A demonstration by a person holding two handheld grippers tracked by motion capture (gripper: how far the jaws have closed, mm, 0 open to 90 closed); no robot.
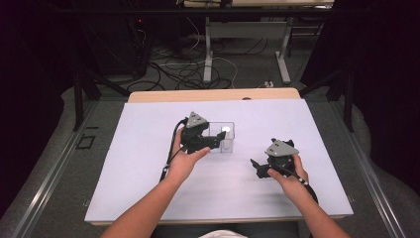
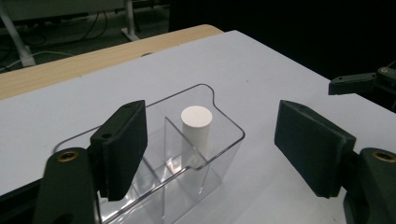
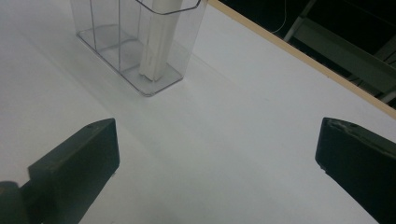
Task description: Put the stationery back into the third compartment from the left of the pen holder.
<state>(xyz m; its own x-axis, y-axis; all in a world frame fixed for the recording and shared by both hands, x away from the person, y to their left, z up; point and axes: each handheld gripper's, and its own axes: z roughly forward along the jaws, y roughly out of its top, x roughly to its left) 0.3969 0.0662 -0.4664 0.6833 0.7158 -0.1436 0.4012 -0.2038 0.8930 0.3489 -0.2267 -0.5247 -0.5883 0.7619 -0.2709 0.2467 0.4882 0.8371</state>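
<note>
A clear plastic box (image 1: 224, 138) with inner dividers stands near the middle of the white table. A white cylinder (image 2: 196, 127) stands upright in one of its compartments; the same cylinder (image 3: 159, 44) shows through the box wall (image 3: 107, 32) in the right gripper view. My left gripper (image 1: 214, 141) is open, held just above the box's near side, with the box rim (image 2: 229, 140) between its jaws. My right gripper (image 1: 257, 167) is open over bare table to the right of the box, nothing between its jaws.
The white table top (image 1: 148, 148) has a wooden strip (image 1: 213, 94) along its far edge. Beyond it are desk legs (image 1: 208, 54) and floor cables (image 1: 173, 69). Dark frame posts (image 1: 78, 94) stand at both sides.
</note>
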